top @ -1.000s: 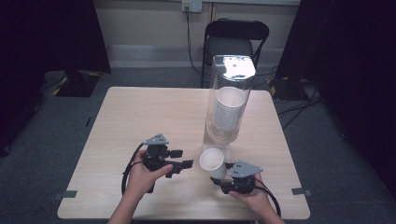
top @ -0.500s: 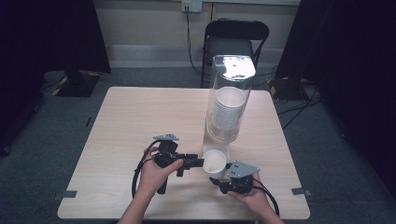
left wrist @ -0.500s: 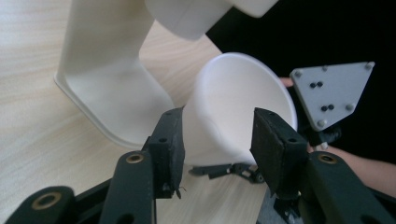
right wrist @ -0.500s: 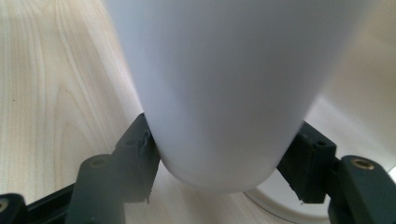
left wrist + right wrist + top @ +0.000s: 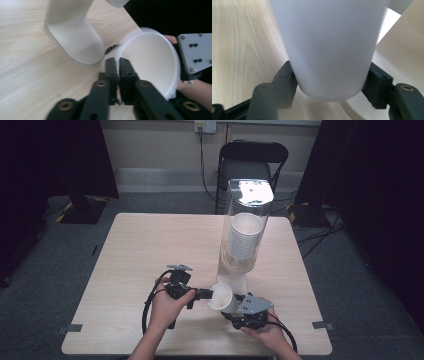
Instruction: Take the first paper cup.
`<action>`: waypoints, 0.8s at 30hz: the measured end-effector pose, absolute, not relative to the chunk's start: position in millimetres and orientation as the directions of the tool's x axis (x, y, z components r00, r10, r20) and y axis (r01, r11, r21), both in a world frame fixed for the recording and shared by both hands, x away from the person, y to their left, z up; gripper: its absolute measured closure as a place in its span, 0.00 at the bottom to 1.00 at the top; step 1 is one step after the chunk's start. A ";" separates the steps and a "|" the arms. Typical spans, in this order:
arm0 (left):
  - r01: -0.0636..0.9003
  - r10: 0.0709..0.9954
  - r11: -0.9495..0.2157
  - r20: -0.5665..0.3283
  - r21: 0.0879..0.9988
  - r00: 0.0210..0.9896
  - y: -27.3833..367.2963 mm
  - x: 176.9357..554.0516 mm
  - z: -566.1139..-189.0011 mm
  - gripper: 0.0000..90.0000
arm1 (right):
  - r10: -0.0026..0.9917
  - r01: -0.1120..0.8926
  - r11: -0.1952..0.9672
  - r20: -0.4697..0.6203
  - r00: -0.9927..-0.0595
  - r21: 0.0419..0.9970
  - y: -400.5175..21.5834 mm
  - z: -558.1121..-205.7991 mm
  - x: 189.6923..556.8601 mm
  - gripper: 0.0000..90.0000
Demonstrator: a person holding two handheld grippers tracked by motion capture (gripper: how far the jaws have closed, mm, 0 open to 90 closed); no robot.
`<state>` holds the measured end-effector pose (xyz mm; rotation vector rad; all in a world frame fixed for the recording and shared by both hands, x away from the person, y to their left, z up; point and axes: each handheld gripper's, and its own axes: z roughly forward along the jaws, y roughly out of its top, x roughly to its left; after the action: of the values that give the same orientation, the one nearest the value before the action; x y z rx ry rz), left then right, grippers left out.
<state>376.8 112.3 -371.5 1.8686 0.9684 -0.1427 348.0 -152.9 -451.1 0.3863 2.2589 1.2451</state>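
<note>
A white paper cup lies tilted on its side just above the table, its mouth facing left. My right gripper is shut on its lower body; in the right gripper view the cup sits between both jaws of that gripper. My left gripper comes in from the left and is shut on the cup's rim. In the left gripper view its jaws pinch the rim wall, and the cup's open inside faces the camera.
A tall clear dispenser tube holding a stack of white cups stands just behind the grippers on a white base, also seen close by. A black chair stands beyond the table's far edge. Bare wood table spreads to the left.
My left gripper has moved right, up to the cup, and closed on its rim. The cup has tipped over toward the left in the right gripper, which has barely moved.
</note>
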 end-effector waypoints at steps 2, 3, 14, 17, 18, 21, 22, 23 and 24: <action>0.675 0.570 -0.189 -0.481 0.713 0.667 115.0 376.6 -370.0 0.97 | 0.491 0.005 0.530 -0.301 -0.818 0.848 -153.2 -451.0 348.5 0.33; 0.683 0.591 -0.179 -0.477 0.708 0.650 123.8 376.9 -366.6 0.97 | 0.513 0.014 0.526 -0.304 -0.802 0.850 -156.3 -450.9 349.6 0.29; 0.786 0.799 -0.121 -0.410 0.606 0.439 186.5 389.0 -366.2 0.97 | 0.699 0.101 0.407 -0.239 -0.674 0.908 -187.9 -439.3 362.9 0.26; 0.796 0.837 -0.097 -0.383 0.597 0.390 199.8 394.0 -366.1 0.97 | 0.740 0.123 0.366 -0.209 -0.639 0.922 -192.7 -438.1 366.1 0.26; 0.796 0.837 -0.097 -0.383 0.597 0.390 199.8 394.0 -366.1 0.96 | 0.740 0.123 0.366 -0.209 -0.639 0.922 -192.7 -438.1 366.1 0.26; 0.807 0.864 -0.072 -0.367 0.586 0.343 208.2 399.6 -366.1 0.96 | 0.754 0.145 0.336 -0.173 -0.634 0.931 -195.2 -437.7 369.3 0.26; 0.814 0.878 -0.050 -0.363 0.579 0.312 212.0 403.7 -366.6 0.95 | 0.766 0.157 0.326 -0.163 -0.621 0.932 -195.8 -436.6 371.1 0.26; 0.817 0.880 -0.045 -0.364 0.574 0.304 213.4 405.6 -366.7 0.95 | 0.767 0.156 0.317 -0.156 -0.623 0.936 -196.2 -436.0 372.6 0.26; 0.817 0.880 -0.045 -0.364 0.574 0.304 213.4 405.6 -366.7 0.95 | 0.767 0.156 0.317 -0.156 -0.623 0.936 -196.2 -436.0 372.6 0.26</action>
<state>405.6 213.4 -366.7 1.8581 1.5144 0.1116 372.6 -196.2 -436.0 0.8126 1.9865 1.3153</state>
